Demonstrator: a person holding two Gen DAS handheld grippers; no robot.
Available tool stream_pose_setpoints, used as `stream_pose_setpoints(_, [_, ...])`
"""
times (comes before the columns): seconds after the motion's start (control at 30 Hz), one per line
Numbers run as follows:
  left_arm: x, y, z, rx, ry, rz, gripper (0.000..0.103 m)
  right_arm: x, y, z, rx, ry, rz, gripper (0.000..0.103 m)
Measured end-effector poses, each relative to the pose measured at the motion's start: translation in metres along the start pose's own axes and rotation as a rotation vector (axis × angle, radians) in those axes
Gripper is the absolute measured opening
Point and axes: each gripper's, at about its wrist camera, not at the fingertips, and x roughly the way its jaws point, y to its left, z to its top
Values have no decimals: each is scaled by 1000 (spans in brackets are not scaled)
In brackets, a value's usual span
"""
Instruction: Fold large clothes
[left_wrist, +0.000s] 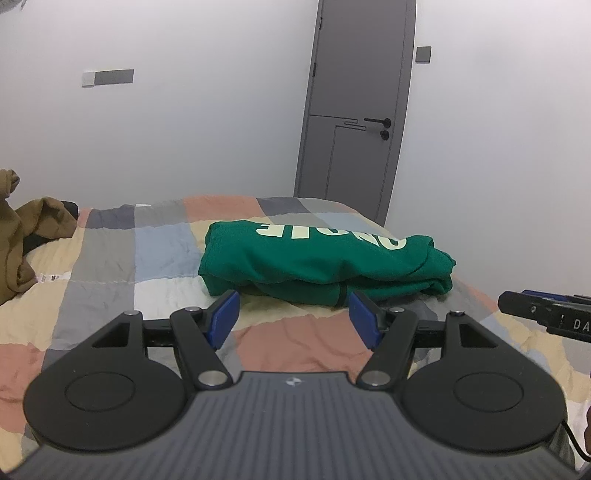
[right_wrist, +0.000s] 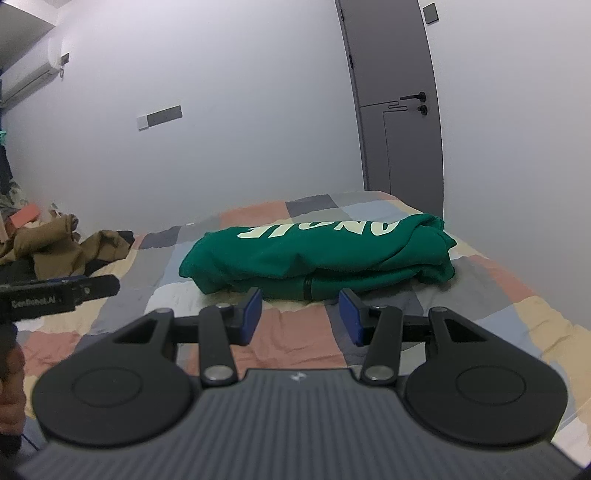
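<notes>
A bed with a checked patchwork quilt (left_wrist: 110, 254) stands against a white wall (left_wrist: 184, 129), beside a closed grey door (left_wrist: 354, 110) with a black handle (left_wrist: 378, 121).

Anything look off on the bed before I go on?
The green sweatshirt is folded, though its right end bulges unevenly. The brown garment at the bed's far left lies crumpled, unfolded. Both grippers, left and right, are open and empty.

A patchwork-quilted bed (left_wrist: 110, 258) bears a folded green sweatshirt (left_wrist: 317, 258); brown clothes (left_wrist: 22, 229) heaped leftward.
</notes>
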Motion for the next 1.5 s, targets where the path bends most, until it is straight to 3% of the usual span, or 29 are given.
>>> stream_pose_setpoints(0.17, [1, 0, 0, 2, 3, 0, 71, -1, 0, 3, 2, -4, 11, 49])
stream_pose_setpoints(0.37, [0, 1, 1, -7, 2, 25, 93, -1, 3, 5, -6, -2, 10, 49])
stream_pose_setpoints(0.43, [-1, 2, 1, -13, -2, 24, 97, -2, 3, 5, -11, -10, 4, 66])
stream_pose_setpoints(0.63, [-3, 2, 1, -6, 2, 34, 102, -5, 3, 8, -6, -31, 4, 82])
stream_pose_setpoints(0.77, [-3, 2, 0, -9, 1, 43, 103, -4, 5, 9, -10, -32, -11, 103])
stream_pose_setpoints(1.5, [-9, -4, 1, -5, 1, 66, 103, -5, 12, 3, -12, -12, -23, 103])
